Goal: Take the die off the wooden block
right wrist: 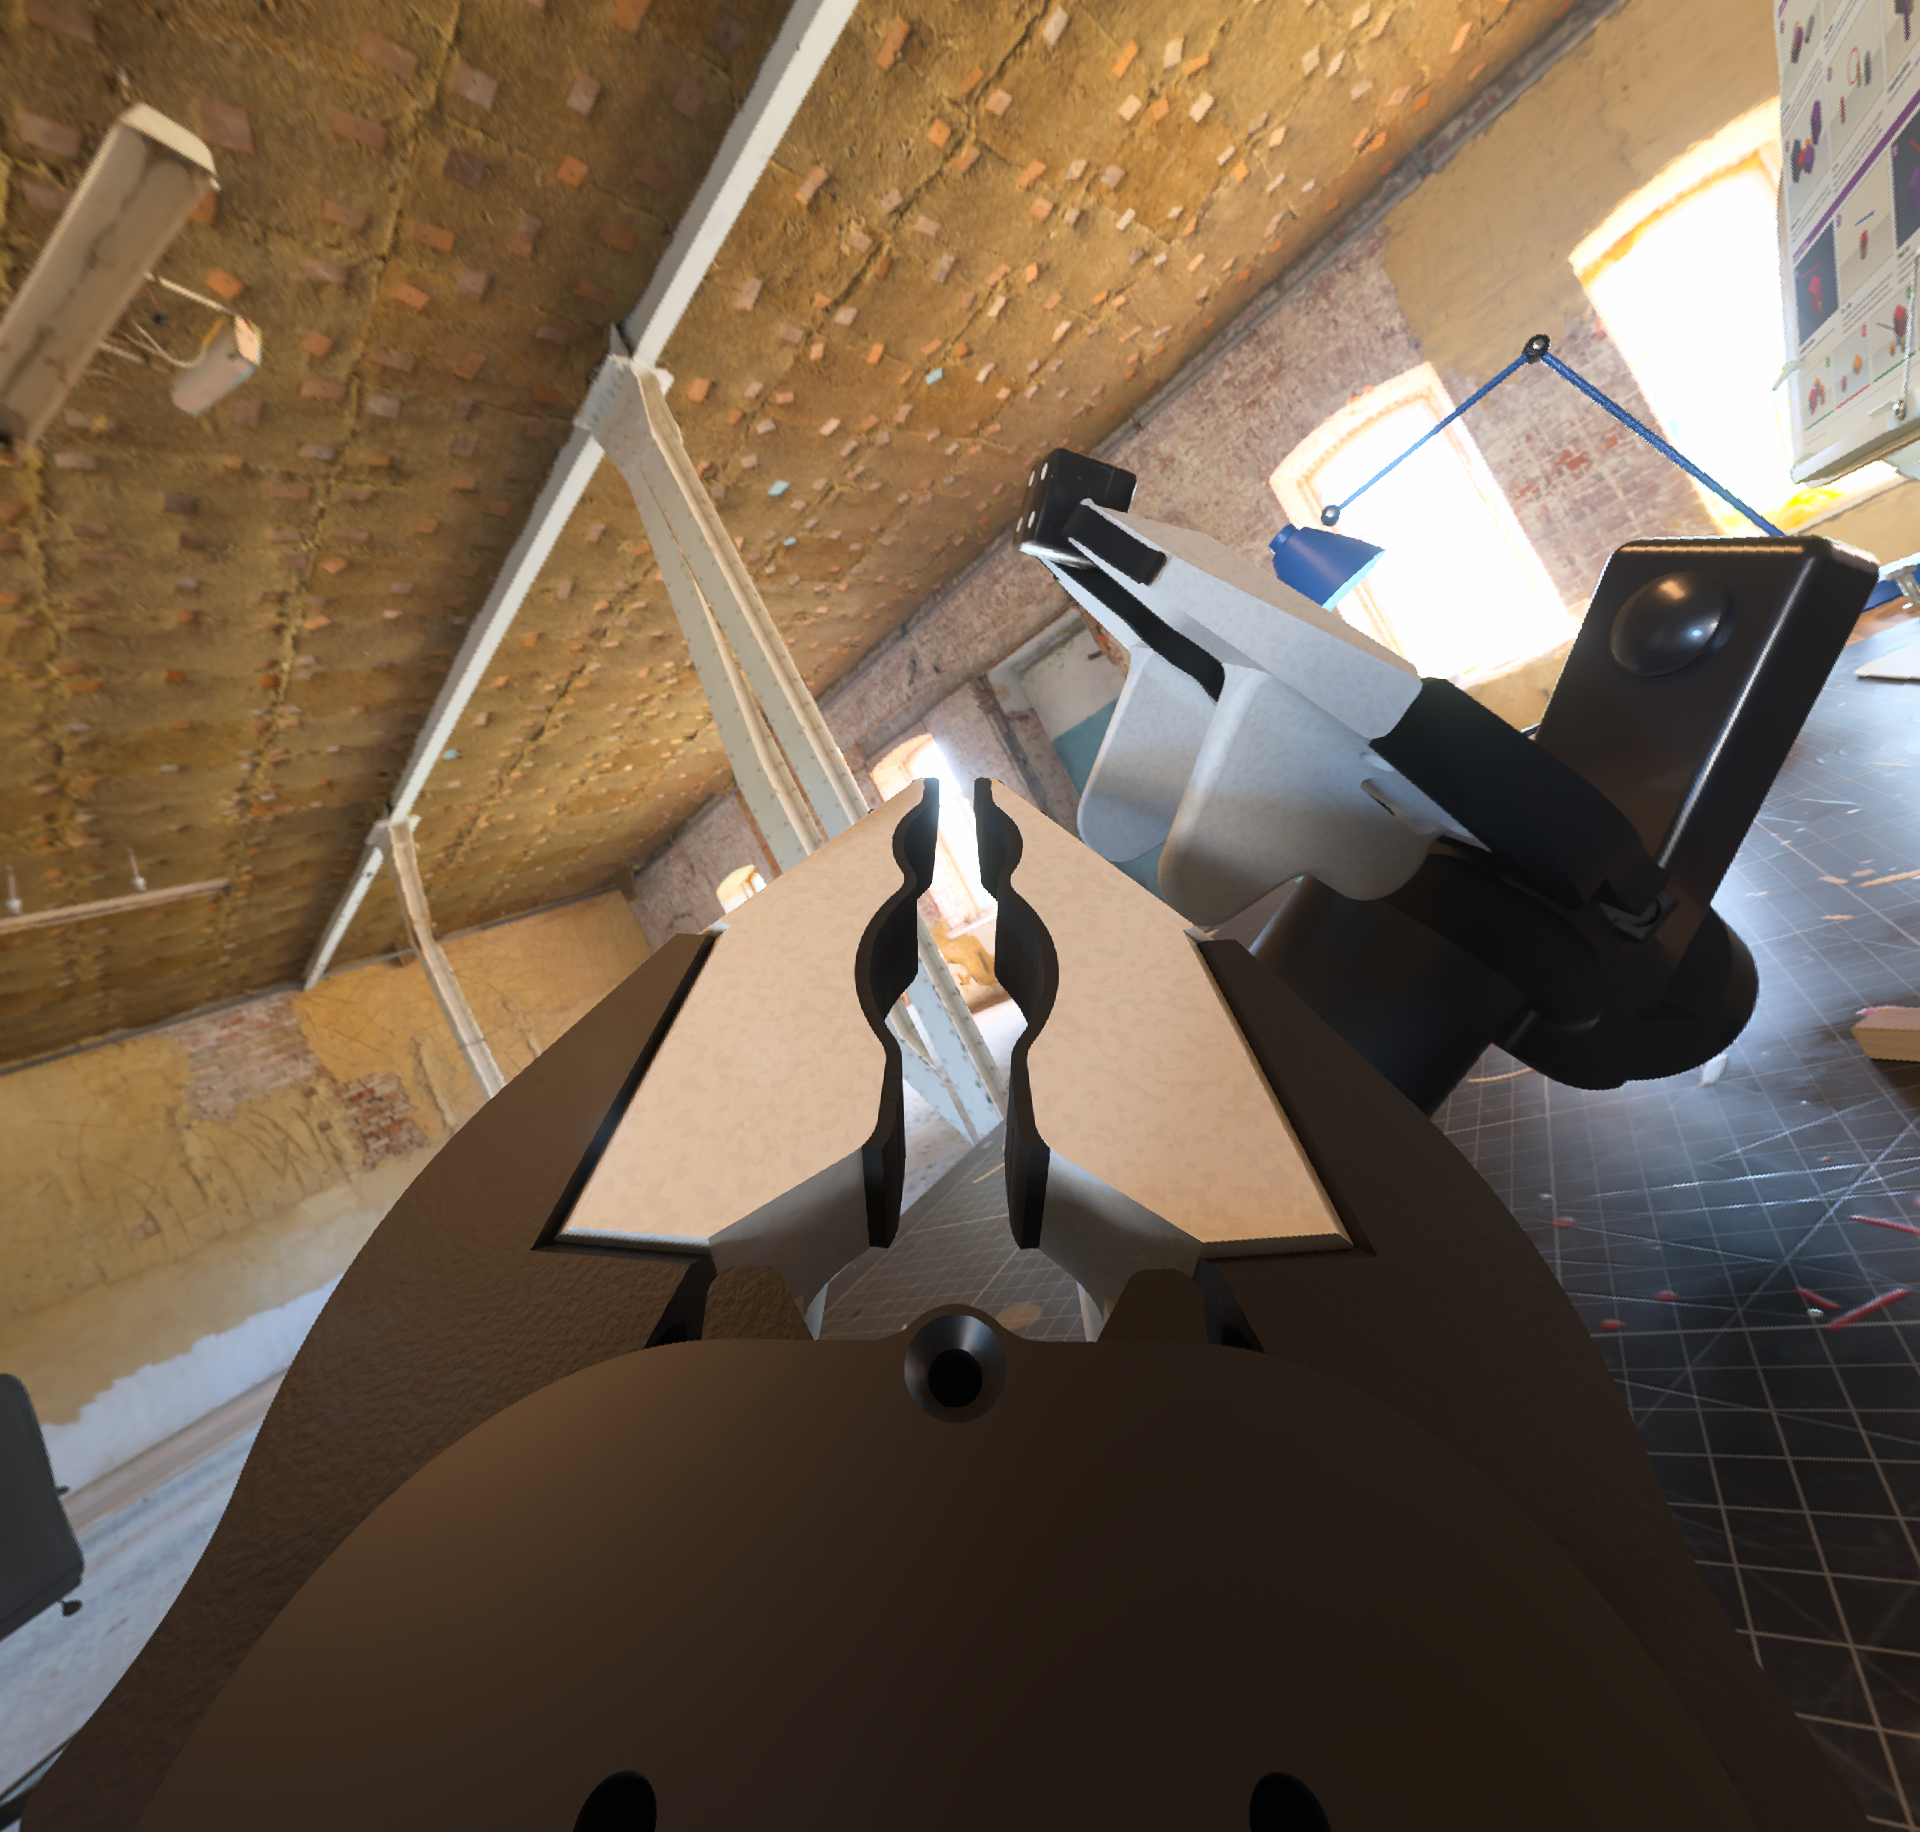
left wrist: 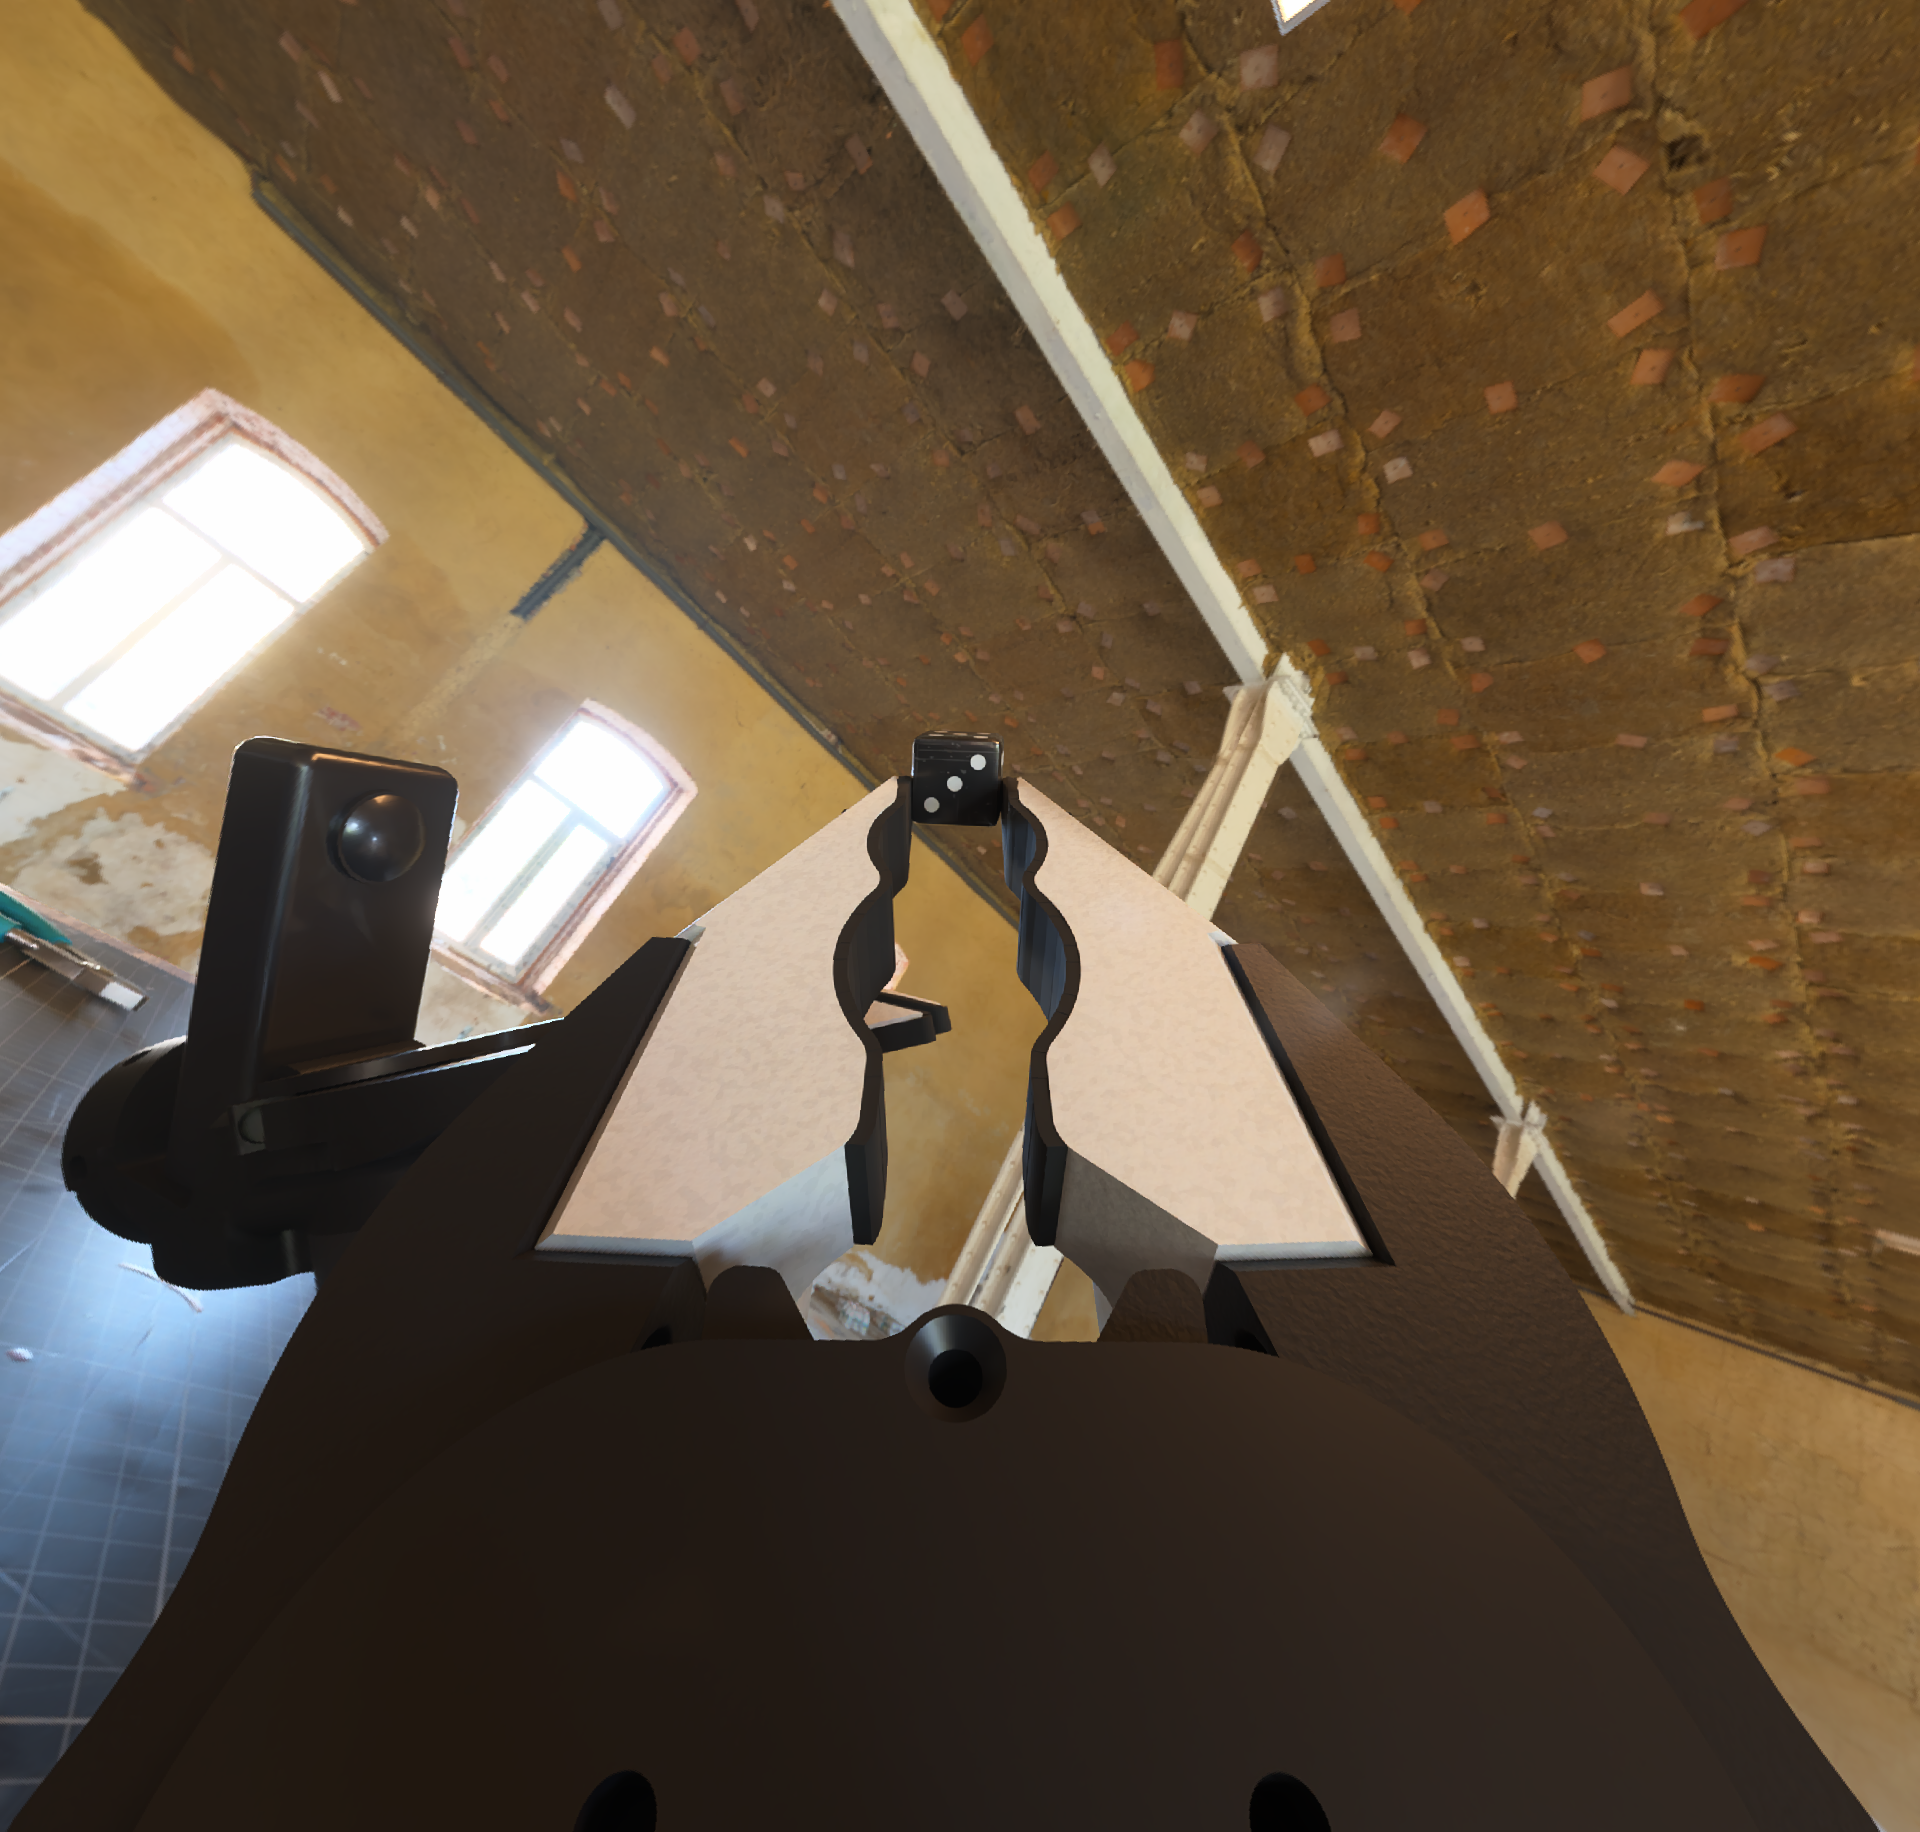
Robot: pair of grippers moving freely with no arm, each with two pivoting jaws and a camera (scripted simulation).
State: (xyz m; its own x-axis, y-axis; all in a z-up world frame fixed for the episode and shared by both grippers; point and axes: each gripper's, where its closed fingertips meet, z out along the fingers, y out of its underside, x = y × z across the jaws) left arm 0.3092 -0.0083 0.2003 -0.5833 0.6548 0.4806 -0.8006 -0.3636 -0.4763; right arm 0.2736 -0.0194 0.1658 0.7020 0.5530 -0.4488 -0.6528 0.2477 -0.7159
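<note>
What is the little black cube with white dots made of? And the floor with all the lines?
The die looks like hard, glossy plastic: smooth black faces, painted white dots. The floor mat looks like matte rubbery cutting mat, dark with a thin white grid, though I can't be sure.

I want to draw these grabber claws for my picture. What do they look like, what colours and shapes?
Each gripper has a dark brown rounded body with a small round black hole in the middle. The left gripper and right gripper both have two pale peach, wedge-shaped fingers with wavy black inner edges. From the side, the fingers look whitish, with a black box-like block behind. No cables show.
</note>
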